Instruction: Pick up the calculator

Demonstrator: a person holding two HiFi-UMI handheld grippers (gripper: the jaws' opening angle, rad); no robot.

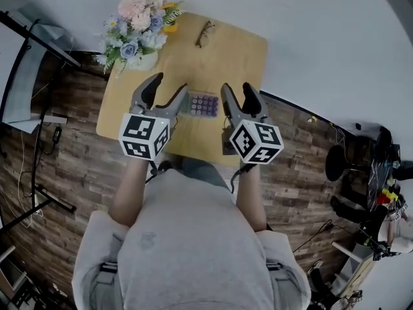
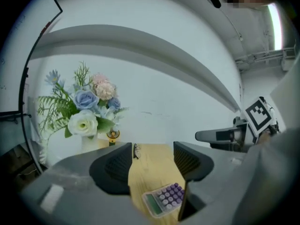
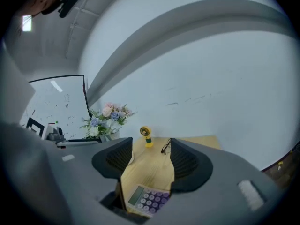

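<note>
Pale wood forms the small rectangular table (image 1: 239, 53). The flat pale calculator with purple keys (image 1: 204, 104) lies near the table's near edge, about midway along. The left gripper (image 1: 169, 86) and the right gripper (image 1: 237, 89) flank it closely, each with jaws spread and grasping nothing. A pastel flower bouquet in a white vase (image 1: 137, 28) fills the far left corner, and dark-rimmed eyeglasses (image 1: 205, 33) lie by the far edge.

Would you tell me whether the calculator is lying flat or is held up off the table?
Lying flat: the calculator rests keys up on the wooden table, and nothing grips it.
</note>
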